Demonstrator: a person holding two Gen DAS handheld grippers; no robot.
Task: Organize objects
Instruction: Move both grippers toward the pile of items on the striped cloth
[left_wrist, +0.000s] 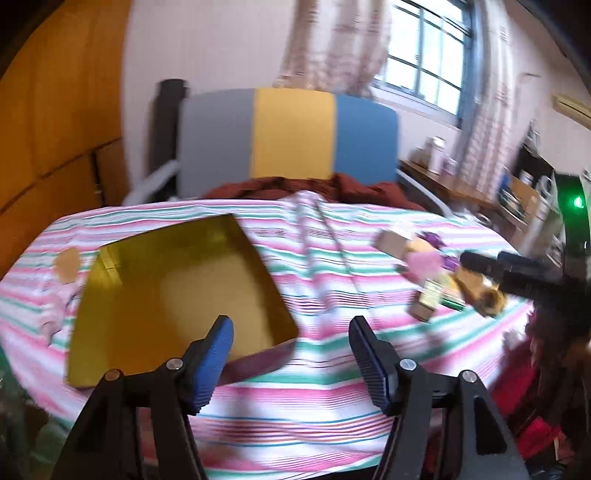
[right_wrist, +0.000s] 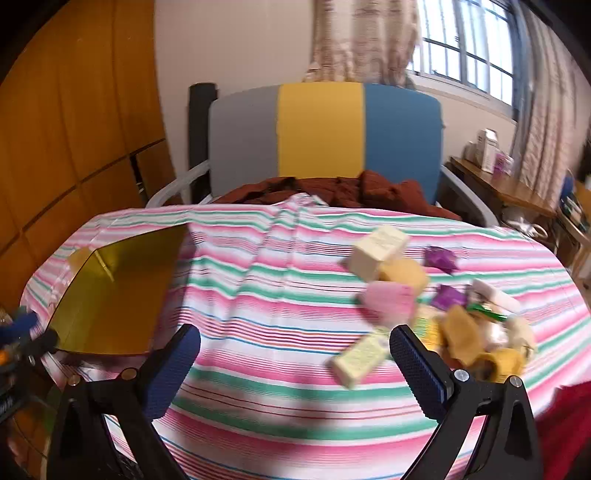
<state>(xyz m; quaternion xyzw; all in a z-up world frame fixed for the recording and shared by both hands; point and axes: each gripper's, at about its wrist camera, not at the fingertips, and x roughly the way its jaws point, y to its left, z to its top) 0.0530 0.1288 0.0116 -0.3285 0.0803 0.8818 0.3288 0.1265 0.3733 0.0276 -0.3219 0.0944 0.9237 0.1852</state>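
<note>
A shallow gold-lined box (left_wrist: 173, 295) (right_wrist: 110, 295) lies empty on the left of the striped tablecloth (left_wrist: 314, 266). On the right sits a pile of small packets: a cream box (right_wrist: 376, 251), a pink packet (right_wrist: 388, 299) (left_wrist: 424, 264), a pale wrapped bar (right_wrist: 360, 358), purple wrappers (right_wrist: 439, 258) and yellow pieces (right_wrist: 465, 332). My left gripper (left_wrist: 291, 325) hovers open over the box's near right corner, nothing between its fingers. My right gripper (right_wrist: 295, 338) stands wide open and empty just before the pile; the pale bar lies by its right finger. Its fingers (left_wrist: 491, 264) also show in the left wrist view.
A chair with a grey, yellow and blue back (right_wrist: 325, 129) stands behind the table, a dark red cloth (right_wrist: 351, 192) heaped on its seat. A wooden cabinet (right_wrist: 66, 129) fills the left. A side desk with containers (right_wrist: 495, 181) stands under the window on the right.
</note>
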